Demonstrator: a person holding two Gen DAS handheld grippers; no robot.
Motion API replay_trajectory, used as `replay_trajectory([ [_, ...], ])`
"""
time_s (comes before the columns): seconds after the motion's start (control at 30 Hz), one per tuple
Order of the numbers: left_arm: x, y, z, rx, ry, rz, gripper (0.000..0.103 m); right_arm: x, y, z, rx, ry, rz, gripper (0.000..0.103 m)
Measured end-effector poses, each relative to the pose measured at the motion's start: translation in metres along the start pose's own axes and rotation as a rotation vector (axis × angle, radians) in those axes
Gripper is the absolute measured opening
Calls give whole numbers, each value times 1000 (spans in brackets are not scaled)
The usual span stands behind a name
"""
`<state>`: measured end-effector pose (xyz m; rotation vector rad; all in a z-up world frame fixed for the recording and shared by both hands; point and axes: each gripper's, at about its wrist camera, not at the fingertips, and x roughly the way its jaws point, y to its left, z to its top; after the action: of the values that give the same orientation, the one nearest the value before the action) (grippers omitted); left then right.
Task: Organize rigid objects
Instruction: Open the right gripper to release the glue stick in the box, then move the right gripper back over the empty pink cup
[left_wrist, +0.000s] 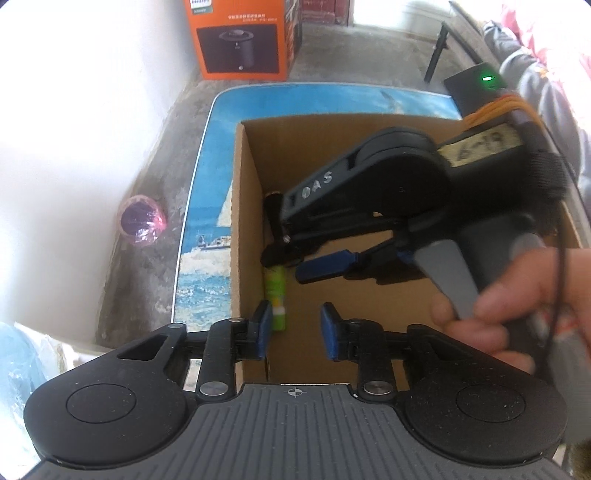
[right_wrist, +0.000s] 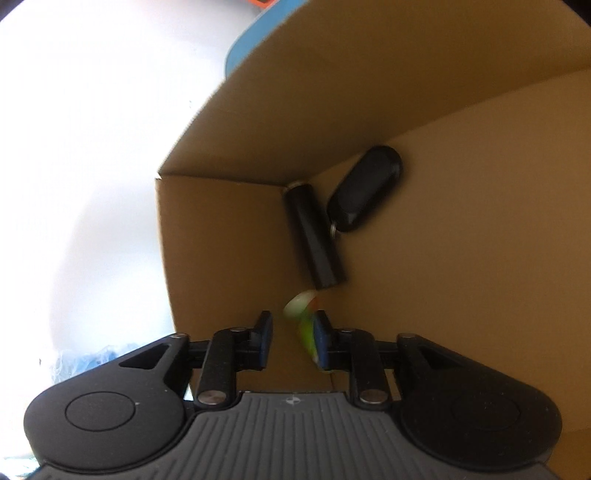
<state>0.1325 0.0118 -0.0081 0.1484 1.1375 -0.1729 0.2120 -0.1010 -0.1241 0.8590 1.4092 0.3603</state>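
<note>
We look down into an open cardboard box (left_wrist: 251, 229) that sits on a blue sea-print mat (left_wrist: 207, 229). The box's left wall stands straight up, and its rim cuts close past the left gripper (left_wrist: 295, 328), which hangs just inside that wall. Its 2 blue pads are spread with only bare box floor between them, gripping nothing.

A green tube (left_wrist: 277, 299) lies on the floor against the left wall, just beside the left gripper's left pad and apart from it. Whether it touches the wall we cannot tell.

The right gripper (left_wrist: 295, 254) reaches in from the right, held by a hand (left_wrist: 517, 306), and fills much of the box's middle. In its own view its jaws (right_wrist: 293, 339) stand apart, and the blurred tube (right_wrist: 304, 325) lies between them, close against the right pad; the left pad is clear of it. No pinch shows.

Ahead of that gripper, in the far corner, a black cylinder (right_wrist: 314, 236) lies along the left wall, its far end at the corner. A black oval case (right_wrist: 364, 188) rests just beside it, against the far wall; the 2 seem to touch near the case's lower end.

The right part of the floor is bare cardboard, the widest free room in the box. Outside, an orange carton (left_wrist: 240, 37) stands on the concrete beyond the mat, and a pink-wrapped object (left_wrist: 142, 219) lies left of it.
</note>
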Motion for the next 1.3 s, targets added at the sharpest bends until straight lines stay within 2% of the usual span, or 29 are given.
replay_trajectory([
  [0.03,1,1,0,3,-7,-3,33,0,1,-1,-8,-12,-8,52],
  [0.17,-7,3,-4,13,-40,-21,34,-10,6,-8,-16,-51,-9,52],
  [0.3,-22,7,-11,14,-87,-66,36,-44,15,-27,-51,-119,-3,55],
  [0.5,-56,8,-24,26,-172,-158,51,-137,30,-80,-145,-303,-8,74],
  [0.63,-71,0,-39,75,-190,-215,57,-192,20,-125,-157,-414,-52,76],
  [0.77,-78,-13,-58,124,-176,-274,65,-219,2,-171,-114,-468,-138,80],
  [0.87,-77,-25,-71,156,-145,-318,68,-227,-22,-188,-43,-472,-189,80],
  [1.07,-60,-58,-101,219,-72,-390,69,-204,-70,-221,106,-451,-286,80],
  [1.2,-40,-86,-118,261,-48,-394,69,-191,-90,-219,118,-427,-367,78],
  [1.3,-21,-108,-128,297,-35,-358,69,-181,-103,-209,88,-395,-415,74],
])
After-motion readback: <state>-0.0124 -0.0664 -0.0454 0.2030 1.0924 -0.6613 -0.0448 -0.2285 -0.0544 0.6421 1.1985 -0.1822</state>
